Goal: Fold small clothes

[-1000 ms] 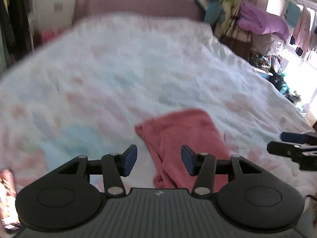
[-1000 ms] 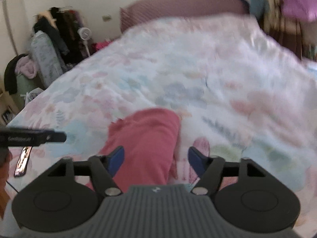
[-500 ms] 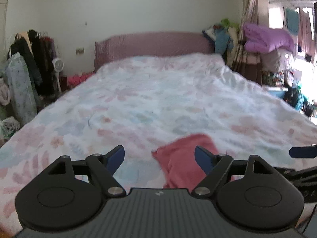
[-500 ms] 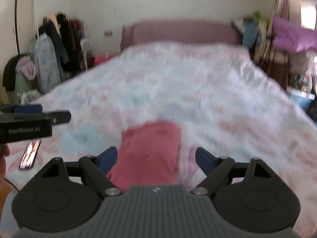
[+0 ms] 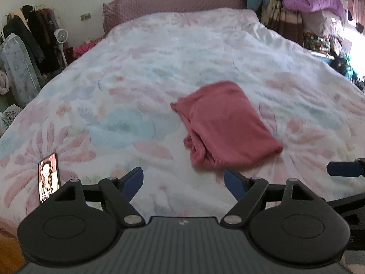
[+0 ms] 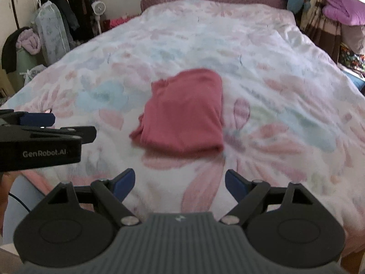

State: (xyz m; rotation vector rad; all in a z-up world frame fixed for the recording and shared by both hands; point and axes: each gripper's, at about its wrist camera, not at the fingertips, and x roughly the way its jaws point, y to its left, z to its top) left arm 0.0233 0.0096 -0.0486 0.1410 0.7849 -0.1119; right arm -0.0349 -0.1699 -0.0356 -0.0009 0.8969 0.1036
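On the near half of the bed [image 5: 159, 52] we log one folded red garment [image 5: 225, 123], lying flat on the floral duvet [image 6: 273, 73]. Its fold is rough: the left edge shows bunched layers and a loose corner toward the near left, while the right and far edges look smooth and rounded.

We note the left hand-held gripper [image 5: 183, 179] released, jaws spread wide, nothing between the blue pads [image 5: 134, 178]. It sits short of the garment, on the near side and slightly left of it, apart from the cloth. In the right wrist view the same tool enters from the left edge, its side lettering reading "GenRobot.AI".

We note the right hand-held gripper [image 6: 180, 180] likewise released, jaws wide, empty. The garment [image 6: 182, 111] lies ahead of it, roughly centred between its fingers, with bare duvet between pad tips and cloth.

A phone [image 5: 48, 177] with a lit screen lies on the duvet at the near left edge of the bed, well apart from the garment. Beyond the bed we see a mauve headboard [image 5: 173, 0], a clothes rack [image 5: 34, 36] at far left with a small fan [image 5: 61, 34] beside it, and a purple blanket [image 5: 312, 0] piled at far right.
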